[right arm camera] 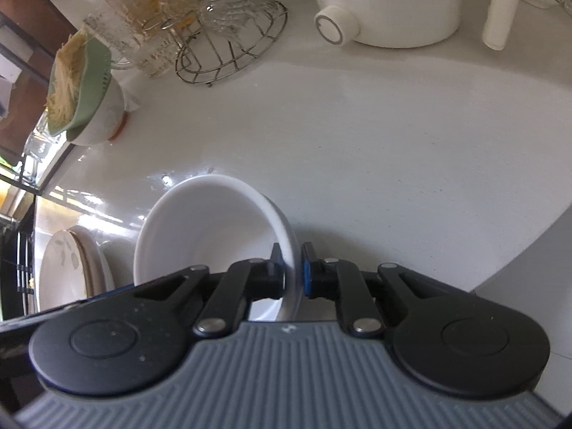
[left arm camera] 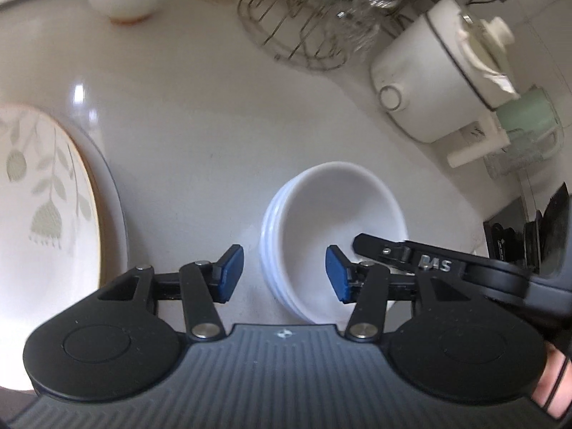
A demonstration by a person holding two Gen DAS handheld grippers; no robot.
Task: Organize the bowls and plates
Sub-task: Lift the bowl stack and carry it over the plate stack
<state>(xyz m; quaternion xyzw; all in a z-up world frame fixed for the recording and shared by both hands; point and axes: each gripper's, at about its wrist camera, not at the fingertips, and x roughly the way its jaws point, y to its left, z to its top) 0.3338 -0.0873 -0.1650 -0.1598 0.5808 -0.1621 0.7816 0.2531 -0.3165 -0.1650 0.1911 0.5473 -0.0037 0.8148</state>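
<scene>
Left wrist view: the white bowl sits low and centre on the counter, mouth tipped toward the camera. The left gripper stands half open with nothing gripped (the bowl's near rim lies between its pads).

Right wrist view: the right gripper pinches the bowl's right rim.

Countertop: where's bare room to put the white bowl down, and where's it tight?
Free: the wide bare countertop between the white bowl pinched by the right gripper, the wire rack and the white cooker. Crowded: the back edge with glassware and the strainer bowl; the left side by the floral plates.
</scene>
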